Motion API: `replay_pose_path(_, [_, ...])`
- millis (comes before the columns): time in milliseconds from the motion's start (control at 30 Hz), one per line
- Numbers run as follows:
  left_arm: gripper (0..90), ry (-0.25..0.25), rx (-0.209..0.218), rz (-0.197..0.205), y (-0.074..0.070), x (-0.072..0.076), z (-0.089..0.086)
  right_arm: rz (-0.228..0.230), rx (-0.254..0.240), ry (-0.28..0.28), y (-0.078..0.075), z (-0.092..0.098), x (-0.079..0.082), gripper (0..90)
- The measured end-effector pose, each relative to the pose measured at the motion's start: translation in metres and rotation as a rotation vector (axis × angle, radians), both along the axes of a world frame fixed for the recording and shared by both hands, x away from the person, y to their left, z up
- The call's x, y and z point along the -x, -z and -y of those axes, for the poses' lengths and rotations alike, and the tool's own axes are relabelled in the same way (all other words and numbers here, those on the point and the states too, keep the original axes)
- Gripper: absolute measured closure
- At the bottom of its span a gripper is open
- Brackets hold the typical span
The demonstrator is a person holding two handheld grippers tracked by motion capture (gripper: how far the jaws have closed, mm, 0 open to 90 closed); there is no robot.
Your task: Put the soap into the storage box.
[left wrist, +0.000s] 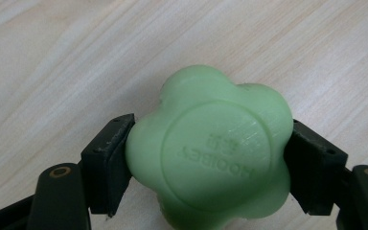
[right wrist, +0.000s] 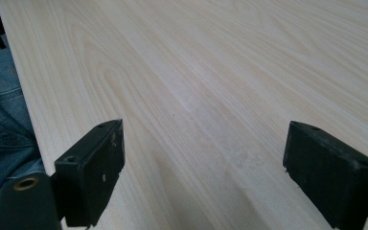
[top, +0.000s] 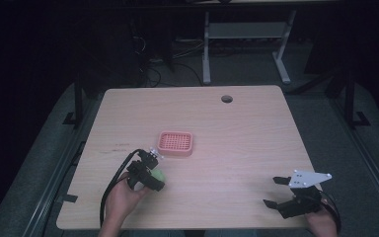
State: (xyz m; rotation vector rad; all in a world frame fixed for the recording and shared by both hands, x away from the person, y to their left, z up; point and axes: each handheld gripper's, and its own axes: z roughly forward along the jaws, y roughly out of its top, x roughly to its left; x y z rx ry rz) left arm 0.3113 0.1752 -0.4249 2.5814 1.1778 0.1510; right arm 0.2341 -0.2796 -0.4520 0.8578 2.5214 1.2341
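The left gripper [left wrist: 210, 158] has its jaws closed on opposite sides of a green flower-shaped soap [left wrist: 211, 151], held just above the table [top: 237, 148] at its near left, close to the pink slatted soap dish [top: 175, 143] just beyond. The bar looks stiff, light and probably slick, so gripping in the dips between lobes seems safest. Its raised lettering is upside down and blurred; it may read "MOOIBE". The right gripper [right wrist: 203, 167], near right, gapes wide with nothing in it.
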Motion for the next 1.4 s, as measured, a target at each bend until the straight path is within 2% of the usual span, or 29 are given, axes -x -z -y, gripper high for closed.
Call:
replay_pose_path(167, [26.6, 0.008, -0.014, 0.008, -0.004, -0.003, 0.002, 0.005, 0.000, -0.002, 0.000, 0.000, 0.000, 13.8])
replay_pose_path(467, [26.6, 0.009, -0.001, 0.019, -0.010, -0.009, 0.006, 0.005, -0.001, -0.002, 0.000, 0.000, 0.000, 13.8])
replay_pose_path(700, [26.7, 0.011, 0.008, 0.015, -0.012, -0.016, 0.007, 0.002, -0.004, 0.001, 0.000, 0.000, 0.000, 13.8])
replay_pose_path(767, [26.6, 0.000, 0.030, 0.007, -0.012, -0.021, 0.006, 0.001, -0.004, 0.002, 0.000, 0.000, 0.000, 13.8])
replay_pose_path(1400, [26.6, 0.005, 0.033, 0.003, -0.024, -0.039, 0.012, -0.003, -0.007, 0.005, 0.000, 0.000, 0.000, 13.8])
